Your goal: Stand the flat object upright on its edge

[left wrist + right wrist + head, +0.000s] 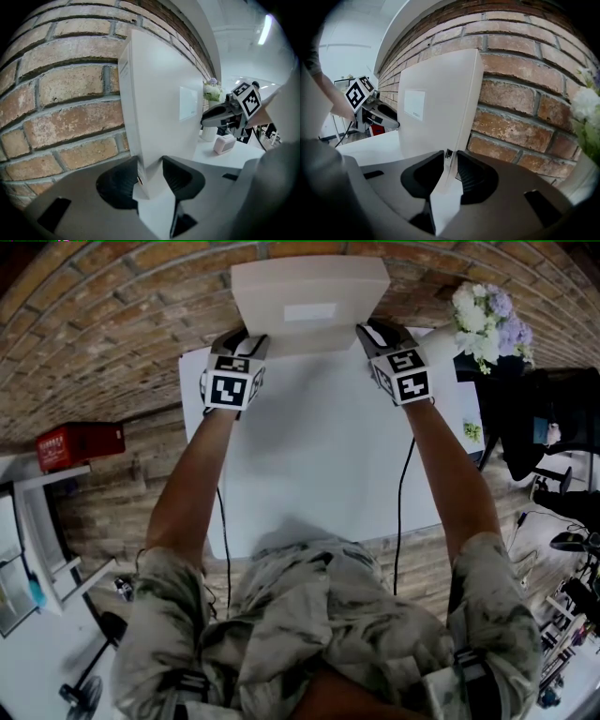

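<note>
Lettering is scarce and none of it can be read. The flat white box carries a pale rectangular label on its broad face, and in the left gripper view a thin line of small print runs down its narrow side. Both are too small to make out.

The box stands upright on one long edge at the far side of the white table, just in front of the brick wall. Its long axis runs left to right along the wall, and the labelled face is turned toward the person.

The left gripper pinches the box's lower left corner, a pad on each broad face. The right gripper pinches the lower right corner the same way.

White and lilac flowers stand at the table's far right corner. A red box lies well apart on the left.
</note>
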{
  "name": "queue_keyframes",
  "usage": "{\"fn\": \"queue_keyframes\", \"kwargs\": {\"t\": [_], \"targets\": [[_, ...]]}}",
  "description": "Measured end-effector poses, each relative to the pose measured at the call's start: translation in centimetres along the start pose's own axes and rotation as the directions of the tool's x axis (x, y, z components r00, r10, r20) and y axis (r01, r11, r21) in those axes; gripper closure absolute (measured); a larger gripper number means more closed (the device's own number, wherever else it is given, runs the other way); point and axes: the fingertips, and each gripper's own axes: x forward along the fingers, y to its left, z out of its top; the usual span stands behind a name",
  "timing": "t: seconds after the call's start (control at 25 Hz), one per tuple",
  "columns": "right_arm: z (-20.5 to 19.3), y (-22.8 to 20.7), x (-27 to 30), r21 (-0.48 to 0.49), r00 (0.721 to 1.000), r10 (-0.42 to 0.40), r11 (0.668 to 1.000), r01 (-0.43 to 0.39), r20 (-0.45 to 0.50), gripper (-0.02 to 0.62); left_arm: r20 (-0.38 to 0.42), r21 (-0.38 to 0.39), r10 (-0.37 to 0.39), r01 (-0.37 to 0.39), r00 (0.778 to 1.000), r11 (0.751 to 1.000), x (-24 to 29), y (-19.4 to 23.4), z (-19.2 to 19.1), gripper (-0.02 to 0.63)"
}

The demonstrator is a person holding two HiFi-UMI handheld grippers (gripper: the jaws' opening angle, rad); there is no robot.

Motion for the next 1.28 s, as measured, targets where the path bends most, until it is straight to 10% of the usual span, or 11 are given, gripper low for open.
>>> {"fn": "queue_keyframes", "kwargs": {"t": [1.28], "targets": [[-1.1, 2.8, -8.2, 0.041, 0.998, 0.015, 0.999, -0.017, 0.058, 0.500, 0.016, -0.078, 0.119, -0.117, 0.993, 0.990, -8.3, -2.2, -1.9, 0.429]]}}
